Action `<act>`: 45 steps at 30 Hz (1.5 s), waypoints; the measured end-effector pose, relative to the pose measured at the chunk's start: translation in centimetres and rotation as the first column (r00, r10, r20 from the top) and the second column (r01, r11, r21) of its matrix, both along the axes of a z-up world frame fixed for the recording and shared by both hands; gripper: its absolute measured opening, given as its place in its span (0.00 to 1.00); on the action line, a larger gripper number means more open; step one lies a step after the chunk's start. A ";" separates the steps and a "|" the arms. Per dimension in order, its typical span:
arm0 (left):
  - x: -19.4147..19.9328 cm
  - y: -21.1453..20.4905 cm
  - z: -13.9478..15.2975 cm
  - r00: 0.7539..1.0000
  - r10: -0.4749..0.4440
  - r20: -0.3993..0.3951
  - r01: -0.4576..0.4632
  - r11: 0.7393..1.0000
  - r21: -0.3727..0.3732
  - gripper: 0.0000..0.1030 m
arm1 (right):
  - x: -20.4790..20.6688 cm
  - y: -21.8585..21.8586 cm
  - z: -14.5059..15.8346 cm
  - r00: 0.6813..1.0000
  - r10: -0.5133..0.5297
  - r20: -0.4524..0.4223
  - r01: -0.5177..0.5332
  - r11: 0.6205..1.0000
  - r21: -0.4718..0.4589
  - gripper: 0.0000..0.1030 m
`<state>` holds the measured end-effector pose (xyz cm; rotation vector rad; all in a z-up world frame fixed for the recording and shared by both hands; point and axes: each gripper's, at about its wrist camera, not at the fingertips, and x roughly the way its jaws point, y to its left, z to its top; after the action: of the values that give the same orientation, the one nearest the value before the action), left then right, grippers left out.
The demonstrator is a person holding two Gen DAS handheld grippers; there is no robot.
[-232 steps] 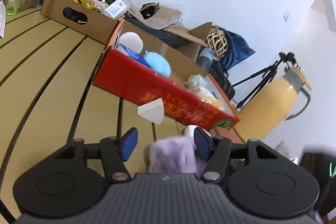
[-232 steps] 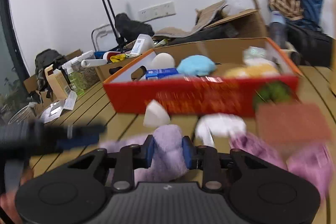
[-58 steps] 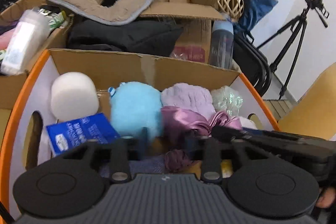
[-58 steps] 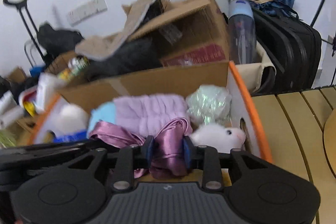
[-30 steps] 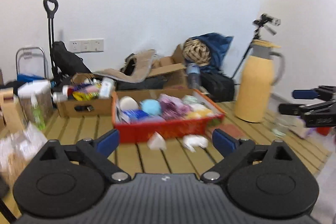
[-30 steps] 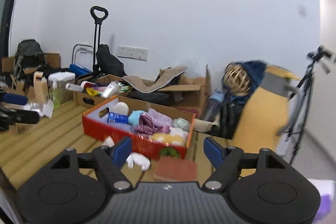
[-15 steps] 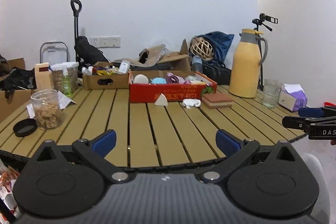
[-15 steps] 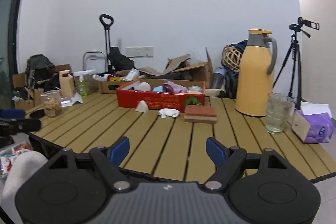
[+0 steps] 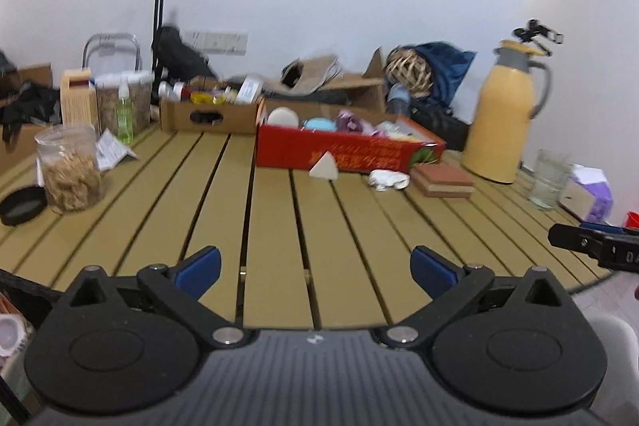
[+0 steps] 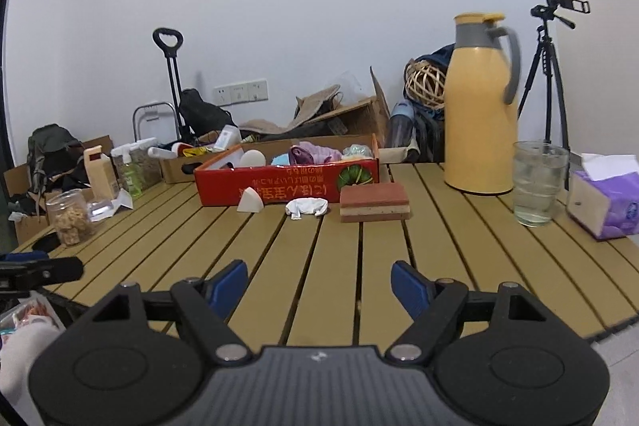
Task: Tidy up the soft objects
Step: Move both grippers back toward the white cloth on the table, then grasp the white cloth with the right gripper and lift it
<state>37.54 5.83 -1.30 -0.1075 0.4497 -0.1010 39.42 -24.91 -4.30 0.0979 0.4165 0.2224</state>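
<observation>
A red cardboard box (image 9: 339, 155) (image 10: 279, 188) at the far side of the slatted table holds several soft things: a white ball (image 10: 252, 159), a blue plush (image 9: 319, 123) and purple cloth (image 10: 309, 151). In front of it lie a white wedge sponge (image 9: 324, 166) (image 10: 249, 205), a crumpled white cloth (image 9: 388, 179) (image 10: 306, 207) and a brown sponge block (image 9: 441, 180) (image 10: 374, 203). My left gripper (image 9: 315, 268) and right gripper (image 10: 319, 286) are both open and empty at the table's near edge, far from the box.
A yellow thermos (image 10: 479, 102), a glass of water (image 10: 537, 182) and a purple tissue box (image 10: 603, 200) stand at the right. A jar of snacks (image 9: 70, 166), a black lid (image 9: 22, 204) and a brown cardboard box (image 9: 209, 112) are at the left.
Both grippers have let go of the purple cloth in the red box, opened wide and pulled back to the near table edge. Over the last half second they barely moved.
</observation>
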 end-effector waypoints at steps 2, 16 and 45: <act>2.4 0.1 -0.4 1.000 -0.013 -0.005 0.013 1.000 -0.001 1.00 | 2.3 0.8 -0.3 1.000 0.008 -0.013 -0.008 1.000 -0.011 0.76; 21.0 -1.5 -0.7 0.990 -0.132 -0.045 0.134 0.990 0.052 0.71 | 21.1 6.6 -1.5 0.990 0.095 -0.100 -0.105 0.990 -0.097 0.65; 24.4 -2.8 -2.0 0.990 -0.139 -0.039 0.139 0.990 -0.013 0.23 | 24.7 7.9 -3.1 0.985 0.131 -0.113 -0.136 0.990 -0.030 0.06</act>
<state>61.93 3.08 -3.33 -0.0880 0.4961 -0.2384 64.14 -16.97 -7.43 0.0450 0.5388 0.3420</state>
